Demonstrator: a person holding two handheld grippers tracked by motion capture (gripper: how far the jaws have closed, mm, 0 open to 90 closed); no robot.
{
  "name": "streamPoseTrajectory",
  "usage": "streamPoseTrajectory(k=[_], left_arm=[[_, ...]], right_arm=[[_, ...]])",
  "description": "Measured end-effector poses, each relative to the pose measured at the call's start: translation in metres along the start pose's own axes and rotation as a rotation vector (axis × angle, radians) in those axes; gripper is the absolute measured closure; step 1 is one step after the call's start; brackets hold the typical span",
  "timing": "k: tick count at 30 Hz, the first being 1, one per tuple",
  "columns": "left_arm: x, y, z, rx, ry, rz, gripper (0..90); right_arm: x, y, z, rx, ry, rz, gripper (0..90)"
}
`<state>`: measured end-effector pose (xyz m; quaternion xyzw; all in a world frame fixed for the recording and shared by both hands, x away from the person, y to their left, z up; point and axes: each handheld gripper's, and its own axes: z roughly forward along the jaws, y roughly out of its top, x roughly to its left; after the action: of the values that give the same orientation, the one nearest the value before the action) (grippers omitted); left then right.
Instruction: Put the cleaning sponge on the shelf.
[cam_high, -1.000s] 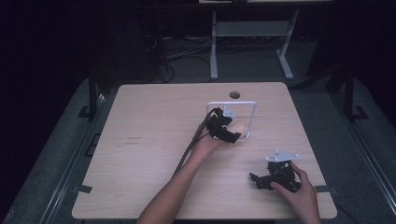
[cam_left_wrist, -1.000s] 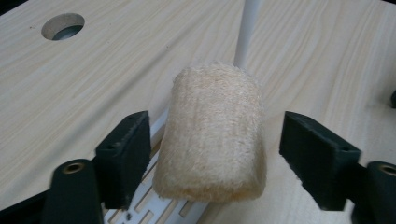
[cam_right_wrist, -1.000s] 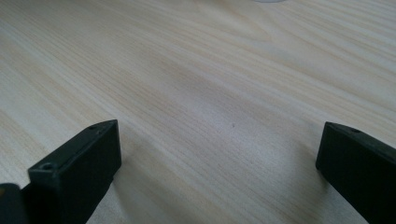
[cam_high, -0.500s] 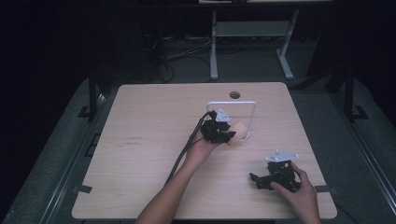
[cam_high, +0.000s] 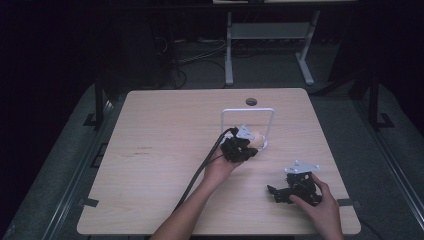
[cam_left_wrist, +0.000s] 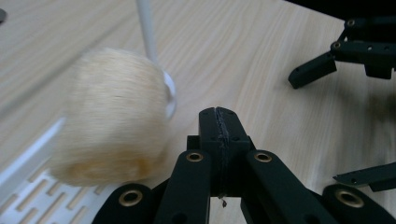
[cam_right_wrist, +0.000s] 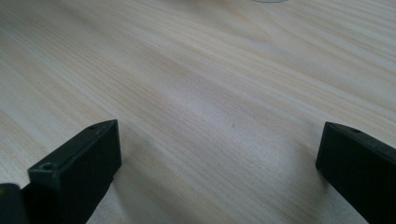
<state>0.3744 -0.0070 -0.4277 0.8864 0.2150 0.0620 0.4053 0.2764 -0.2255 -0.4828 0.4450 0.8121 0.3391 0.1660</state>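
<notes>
A pale beige, fuzzy round thing (cam_high: 258, 140) (cam_left_wrist: 114, 123) lies on the slotted base of a white wire frame (cam_high: 247, 110) (cam_left_wrist: 146, 28) near the table's middle. My left gripper (cam_high: 248, 146) (cam_left_wrist: 218, 115) is right beside it, on its near side. Its jaws have just been closing and now meet with nothing between them; the beige thing is to their left, outside them. My right gripper (cam_high: 274, 194) (cam_right_wrist: 219, 139) rests low on the wood at the front right, jaws wide apart over bare table. Its fingers (cam_left_wrist: 312, 70) also appear in the left gripper view.
The light wooden table (cam_high: 165, 130) has a cable hole (cam_high: 251, 102) at the back. The left gripper's cable (cam_high: 200, 172) trails along the forearm. A white stand (cam_high: 270, 35) is on the dark floor behind the table.
The left gripper has drawn slightly toward the near edge and its jaws have gone from open to shut. The beige thing stays by the frame. The right gripper has kept still.
</notes>
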Motion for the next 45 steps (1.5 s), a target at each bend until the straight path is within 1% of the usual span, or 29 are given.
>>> streamPoseTrajectory(k=[1,4,5,7,10,14,16,21,22,23,25,26,30,32,37,38,42,45], left_arm=[[-0.001,-0.001,0.003,-0.002,0.000,-0.007,89.8],[0.000,-0.005,0.010,0.010,-0.004,-0.021,89.8],[0.002,-0.006,0.012,0.022,-0.002,-0.010,89.8],[0.003,-0.009,0.016,0.023,-0.002,-0.035,89.8],[0.005,-0.010,0.018,0.030,0.006,-0.029,89.8],[0.010,-0.013,0.019,0.034,0.025,-0.042,89.8],[0.013,-0.014,0.018,0.043,0.032,-0.039,89.8],[0.019,-0.019,0.015,0.043,0.053,-0.058,89.8],[0.019,-0.019,0.015,0.043,0.053,-0.058,89.8],[0.022,-0.021,0.013,0.048,0.061,-0.056,89.8],[0.025,-0.023,0.011,0.049,0.071,-0.068,89.8],[0.025,-0.023,0.011,0.049,0.071,-0.068,89.8],[0.032,-0.026,0.006,0.055,0.087,-0.069,89.8],[0.034,-0.027,0.004,0.055,0.094,-0.078,89.8],[0.038,-0.030,0.001,0.072,0.116,-0.074,89.8],[0.039,-0.030,0.000,0.080,0.123,-0.067,89.8],[0.042,-0.032,-0.002,0.078,0.131,-0.074,89.8],[0.042,-0.032,-0.004,0.078,0.128,-0.070,89.7]], right_arm=[[0.000,0.000,0.000,0.000,0.000,0.000,0.0],[0.000,0.000,0.000,0.000,-0.002,-0.002,0.0],[0.000,0.000,0.000,0.000,-0.002,-0.002,0.0],[0.000,0.000,0.000,0.000,-0.001,-0.001,0.0],[0.000,0.000,0.000,0.000,-0.001,-0.001,0.0],[0.000,0.000,0.000,0.000,-0.001,-0.001,0.0],[0.000,0.000,0.000,0.000,-0.001,-0.001,0.0],[0.000,0.000,0.000,0.000,-0.001,-0.001,0.0],[0.000,0.000,0.000,0.000,-0.001,-0.001,0.0],[0.000,0.000,0.000,0.000,-0.001,-0.001,0.0],[0.000,0.000,0.000,0.000,-0.001,-0.001,0.0],[0.000,0.000,0.000,0.000,-0.001,-0.001,0.0],[0.000,0.000,0.000,0.000,-0.002,-0.004,0.0],[0.000,0.000,0.000,0.000,-0.002,-0.003,0.0],[0.000,0.000,0.000,0.001,-0.002,-0.003,0.0],[0.000,0.000,0.000,0.000,-0.003,-0.003,0.0],[0.000,0.000,0.000,0.000,-0.003,-0.004,0.0],[0.000,0.000,0.000,0.000,-0.003,-0.003,0.0]])
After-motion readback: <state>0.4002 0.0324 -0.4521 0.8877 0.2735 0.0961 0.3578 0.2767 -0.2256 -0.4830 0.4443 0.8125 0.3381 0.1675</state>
